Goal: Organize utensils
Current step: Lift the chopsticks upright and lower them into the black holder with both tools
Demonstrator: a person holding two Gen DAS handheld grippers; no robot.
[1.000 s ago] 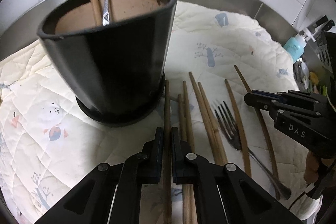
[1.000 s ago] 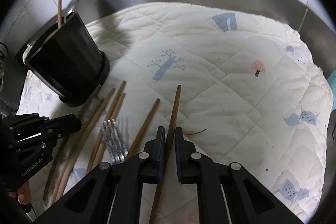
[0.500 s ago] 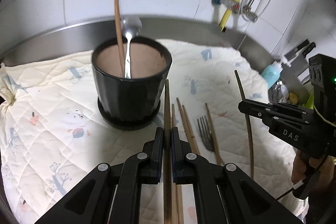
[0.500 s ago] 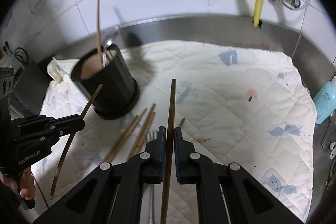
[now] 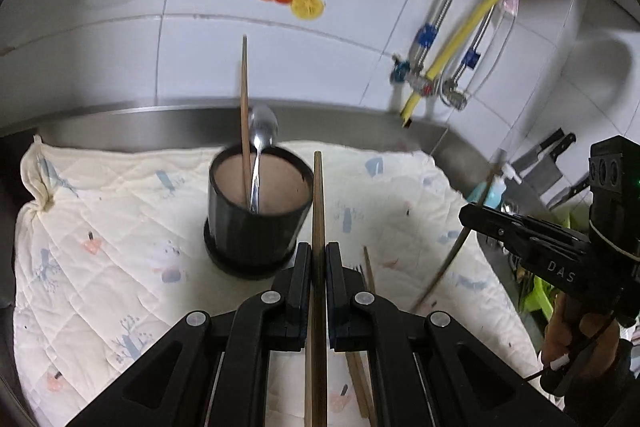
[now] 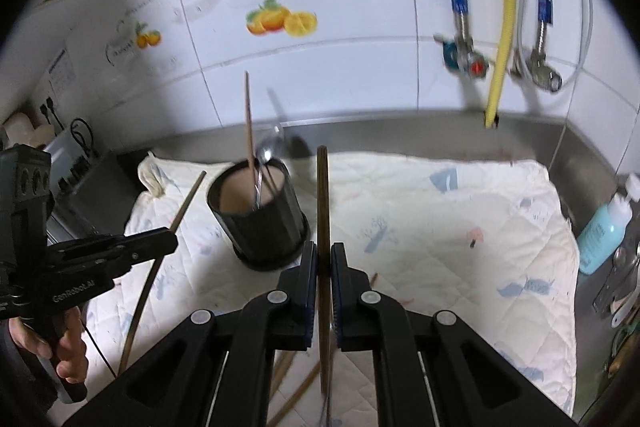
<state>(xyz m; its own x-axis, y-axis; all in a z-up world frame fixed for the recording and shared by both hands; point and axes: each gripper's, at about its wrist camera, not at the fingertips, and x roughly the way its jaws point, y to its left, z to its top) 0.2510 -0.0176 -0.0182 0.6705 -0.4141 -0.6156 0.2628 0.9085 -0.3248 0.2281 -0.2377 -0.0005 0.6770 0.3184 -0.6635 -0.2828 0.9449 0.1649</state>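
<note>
Now left tool [image 5: 318,263] and right tool [image 6: 323,263] each clamp chopstick [image 5: 318,195], raised for dropping into black holder [image 5: 260,215].

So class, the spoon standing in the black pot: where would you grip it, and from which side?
Grip the spoon at its neck just under the bowl, coming from above. It stands bowl-up, handle sunk in the black pot, so only that top part shows. Keep clear of the chopstick beside it.
</note>
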